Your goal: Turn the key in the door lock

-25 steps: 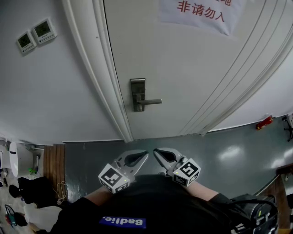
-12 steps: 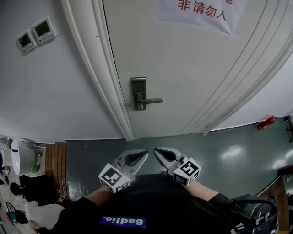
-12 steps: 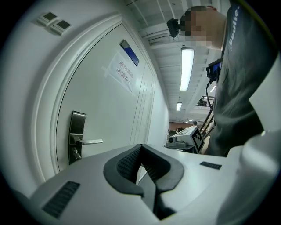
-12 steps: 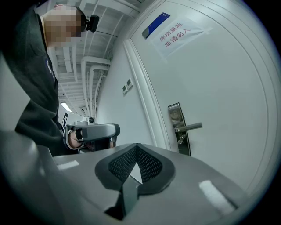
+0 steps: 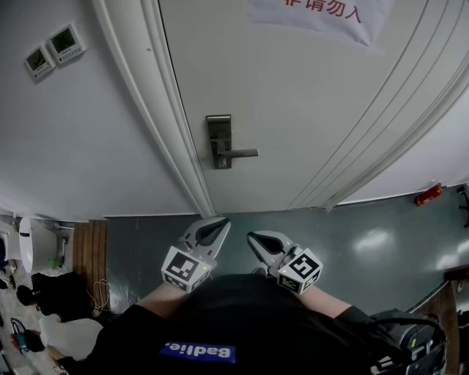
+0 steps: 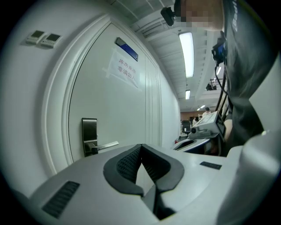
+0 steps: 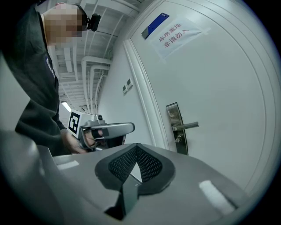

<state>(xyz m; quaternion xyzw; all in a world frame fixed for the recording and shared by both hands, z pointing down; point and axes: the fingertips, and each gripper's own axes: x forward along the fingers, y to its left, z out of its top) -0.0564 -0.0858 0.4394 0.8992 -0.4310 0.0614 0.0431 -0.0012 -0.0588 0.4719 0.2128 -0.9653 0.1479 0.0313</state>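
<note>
— Where's the lock?
— On the white panelled door (image 5: 308,110): a tall brushed-metal lock plate (image 5: 218,135) with a straight lever handle (image 5: 242,153) pointing right. In the right gripper view a small key-like piece (image 7: 178,139) hangs just under the lever, too small to be sure.
— And the grippers?
— Both are low by the person's body, well apart from the door. The left gripper (image 5: 217,223) has its dark ribbed pads (image 6: 127,162) pressed together on nothing. The right gripper (image 5: 253,239) is closed and empty too.
— Anything else?
— A paper notice with red characters (image 5: 322,13) is on the door, and two small wall panels (image 5: 50,51) are left of the frame.
</note>
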